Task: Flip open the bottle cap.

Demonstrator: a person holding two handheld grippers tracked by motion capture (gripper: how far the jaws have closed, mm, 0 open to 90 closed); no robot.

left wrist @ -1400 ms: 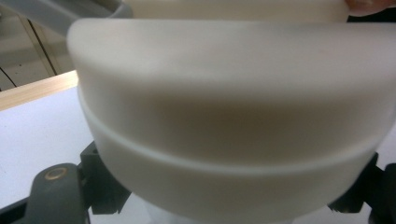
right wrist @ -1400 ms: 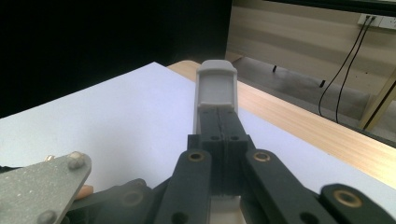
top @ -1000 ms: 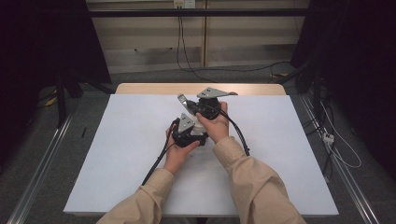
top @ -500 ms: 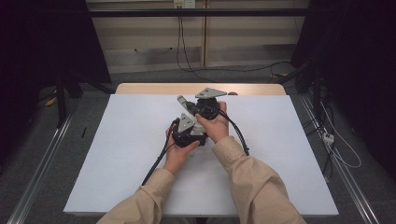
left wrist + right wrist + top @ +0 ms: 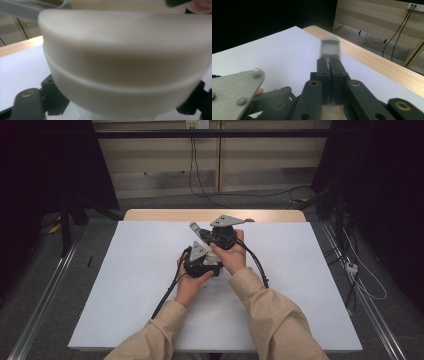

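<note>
White sheeting covers the table [image 5: 125,310], whose bare wooden strip shows along the far edge, with a dim room of cables and dark curtains beyond it. Two sleeved forearms come in over the near edge and meet near the middle of the surface, a little toward the far edge. The left gripper [image 5: 199,251] sits nearer the person, its grey plate tilted up, and a black cable trails from it back toward the near edge. In the left gripper view a pale rounded object [image 5: 125,62] sits right against the lens, blurred, with black gripper parts showing under it at both sides; whether those jaws are apart or together cannot be told, nor what the pale object is. Just beyond and touching the left hand, the right gripper [image 5: 329,62] points toward the far left of the table. Its jaws are pressed together on a small grey-white piece [image 5: 330,48], which stands out past the jaw tips above the white surface, short of the wooden far edge.
</note>
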